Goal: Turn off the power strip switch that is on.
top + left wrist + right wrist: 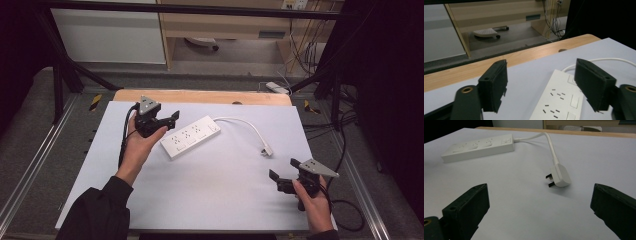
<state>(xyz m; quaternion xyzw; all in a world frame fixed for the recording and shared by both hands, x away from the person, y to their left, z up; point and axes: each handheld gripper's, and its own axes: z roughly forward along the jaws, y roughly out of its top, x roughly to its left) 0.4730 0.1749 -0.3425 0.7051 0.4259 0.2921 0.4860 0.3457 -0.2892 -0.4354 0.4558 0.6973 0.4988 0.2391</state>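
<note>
High view: we see the left gripper [169,121] held in the left hand [140,142], jaws spread and empty, just beside the near end of the white power strip [191,136] lying on the pale table sheet [210,185]. Its white cable [245,125] runs off the far end and curls toward the right gripper [284,168], ending in the plug [266,149], which lies ahead of that gripper, apart from it. The right hand [313,202] holds that gripper released, nothing between the jaws.

Left gripper view: we look between two wide-apart jaws — the power strip [560,100] lies just ahead and below, toward the right jaw, not touched. Wooden table edge [499,62] beyond.

Right gripper view: jaws wide apart, empty — the plug [559,175] rests ahead between them, pins pointing toward the left jaw, the strip [477,147] farther off ahead-left.
</note>
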